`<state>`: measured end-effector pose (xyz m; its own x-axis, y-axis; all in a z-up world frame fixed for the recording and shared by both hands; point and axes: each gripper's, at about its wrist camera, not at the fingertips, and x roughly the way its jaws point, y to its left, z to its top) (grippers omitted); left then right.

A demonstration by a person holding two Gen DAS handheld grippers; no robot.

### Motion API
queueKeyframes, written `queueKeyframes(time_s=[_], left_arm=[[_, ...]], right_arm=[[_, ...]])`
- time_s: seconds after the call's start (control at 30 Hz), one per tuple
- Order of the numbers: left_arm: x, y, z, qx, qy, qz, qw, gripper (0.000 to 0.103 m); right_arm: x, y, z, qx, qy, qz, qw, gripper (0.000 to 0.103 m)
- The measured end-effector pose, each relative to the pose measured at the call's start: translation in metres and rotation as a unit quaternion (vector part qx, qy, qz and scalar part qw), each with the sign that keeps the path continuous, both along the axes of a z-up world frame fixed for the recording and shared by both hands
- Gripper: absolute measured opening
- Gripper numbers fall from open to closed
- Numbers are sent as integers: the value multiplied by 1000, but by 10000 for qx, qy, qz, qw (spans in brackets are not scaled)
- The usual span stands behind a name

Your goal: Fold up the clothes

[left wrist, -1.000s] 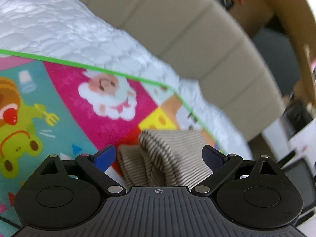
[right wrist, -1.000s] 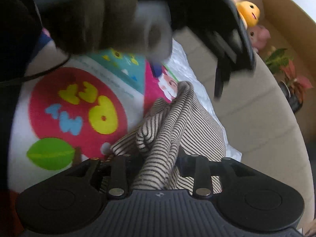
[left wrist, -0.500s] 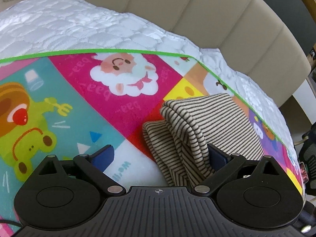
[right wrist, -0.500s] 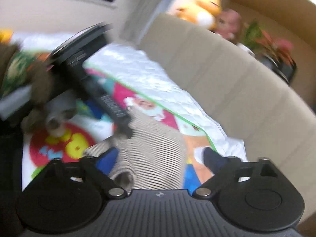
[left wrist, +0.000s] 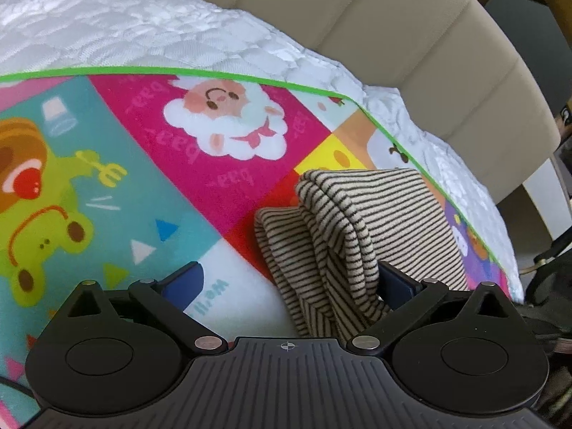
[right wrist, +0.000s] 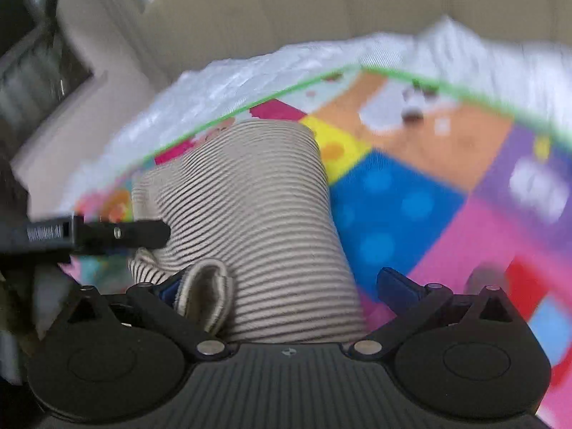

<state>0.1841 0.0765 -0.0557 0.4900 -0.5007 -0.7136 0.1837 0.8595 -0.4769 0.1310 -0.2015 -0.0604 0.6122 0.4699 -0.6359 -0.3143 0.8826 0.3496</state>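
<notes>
Pink mat [left wrist: 228, 175] lettered "baa"

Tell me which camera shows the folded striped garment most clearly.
The left wrist view: the striped garment is sharp there, its stacked folds lying on the play mat. The right wrist view shows the same garment larger and nearer, but smeared by motion blur.

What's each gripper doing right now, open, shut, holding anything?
Left gripper: jaws open, gripping nothing; the striped garment lies bunched between them.
Right gripper: jaws open, nothing gripped; the garment lies between them on the play mat.
</notes>
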Motion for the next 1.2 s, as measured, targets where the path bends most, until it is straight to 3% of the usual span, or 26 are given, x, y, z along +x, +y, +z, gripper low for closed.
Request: queueKeyframes(time_s=[0.07,0.13,0.3,0.37,0.47,0.77,0.9,1.1,1.2], left_arm=[[4,-5,-2,-152,34,-79,9998,102],[8,-15,-2,-172,23,-203,9996,102],[19,-46,-2,9,-106,-515,9986,100],[32,-51,-2,-141,-129,-465,9987,100],[55,-59,-3,-490,-98,-333,9982,100],[43,-66,6,-159,37,51,9999,100],[31,-58,8,215,100,335,9992,100],[28,-51,-3,-9,-121,188,9997,103],[33,-46,-3,-96,-217,30,9997,103]], right_arm=[[5,-8,-14,325,225,-3,9992,78],[8,-11,-23,511,331,14,9981,77],[9,-5,-19,292,-124,159,9994,71],[18,-12,-14,274,-254,102,9992,71],[36,-18,-9,21,-583,-7,9983,71],[31,-9,-4,-741,-1071,-87,9915,77],[22,2,1,-959,-1071,-211,9894,85],[1,-1,12,-1182,-1056,-469,9862,94],[-4,-15,17,-889,-854,-647,9903,97]])
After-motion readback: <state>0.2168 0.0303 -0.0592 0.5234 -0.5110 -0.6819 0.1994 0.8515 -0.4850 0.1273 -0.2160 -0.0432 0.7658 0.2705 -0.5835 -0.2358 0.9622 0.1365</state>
